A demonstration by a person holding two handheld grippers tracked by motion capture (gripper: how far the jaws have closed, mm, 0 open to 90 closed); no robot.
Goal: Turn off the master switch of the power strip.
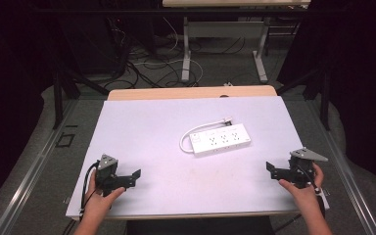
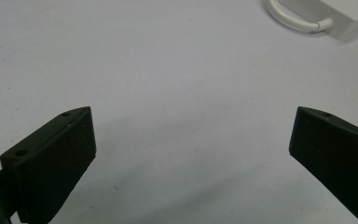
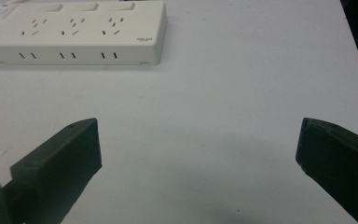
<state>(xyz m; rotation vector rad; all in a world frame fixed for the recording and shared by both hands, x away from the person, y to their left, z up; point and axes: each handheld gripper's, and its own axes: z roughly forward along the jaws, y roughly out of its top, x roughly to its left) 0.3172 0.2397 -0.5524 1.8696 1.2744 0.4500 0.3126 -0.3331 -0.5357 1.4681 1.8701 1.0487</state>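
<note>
Left gripper view is showing that gripper's fingers (image 2: 56,158) spreading wide apart over bare white desk (image 2: 168,70), gripping nothing. Right gripper's fingers (image 3: 60,158) are likewise standing wide apart and empty. From above, the left gripper (image 1: 136,177) is resting at the near left, the right gripper (image 1: 270,168) at the near right. Between them and farther off, a white power strip (image 1: 220,139) is lying flat, its cord (image 1: 182,142) looping off its left end.
</note>
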